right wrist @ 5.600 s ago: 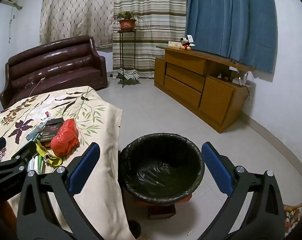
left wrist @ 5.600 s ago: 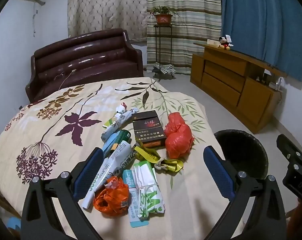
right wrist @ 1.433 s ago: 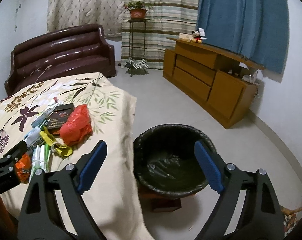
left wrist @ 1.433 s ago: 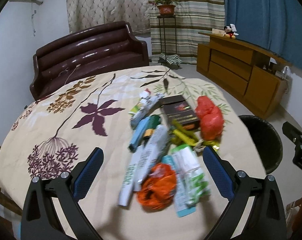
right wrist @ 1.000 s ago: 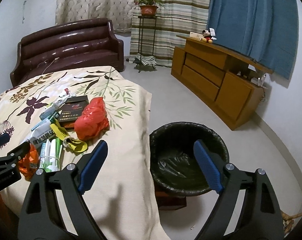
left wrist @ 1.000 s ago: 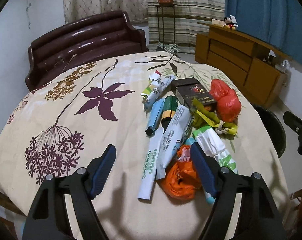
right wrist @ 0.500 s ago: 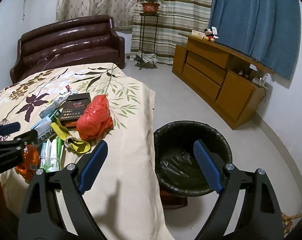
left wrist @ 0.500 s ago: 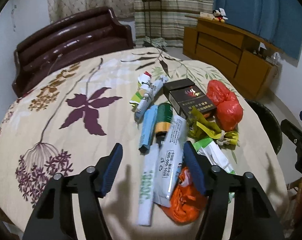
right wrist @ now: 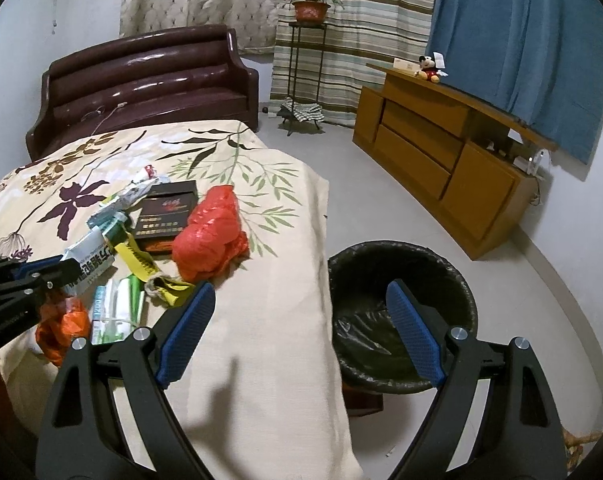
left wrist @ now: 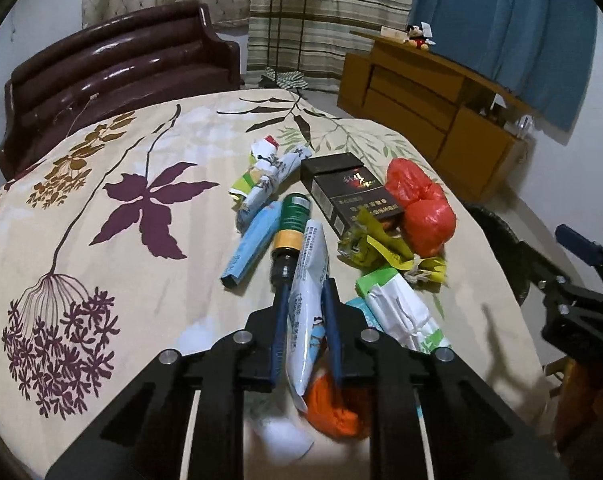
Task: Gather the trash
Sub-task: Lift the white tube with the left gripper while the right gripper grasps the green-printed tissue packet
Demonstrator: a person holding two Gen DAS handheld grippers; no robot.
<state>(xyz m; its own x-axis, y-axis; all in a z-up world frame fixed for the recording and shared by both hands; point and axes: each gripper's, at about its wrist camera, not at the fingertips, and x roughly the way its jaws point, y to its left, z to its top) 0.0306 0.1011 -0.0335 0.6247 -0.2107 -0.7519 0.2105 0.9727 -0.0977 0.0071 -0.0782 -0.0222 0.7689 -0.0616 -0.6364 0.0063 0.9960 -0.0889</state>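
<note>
The left gripper point(left wrist: 304, 286) has just been closing and now clenches the white wrapper point(left wrist: 307, 280), first pickup, next needing a carry to the bin point(right wrist: 401, 276); the right gripper point(right wrist: 301, 332) gapes empty

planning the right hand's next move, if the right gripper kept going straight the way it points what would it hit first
Most likely the tablecloth's hanging edge beside the black-lined trash bin. The right gripper, jaws open and empty, aims at the gap between table and bin; depth is unclear, so it might pass to the floor.
</note>
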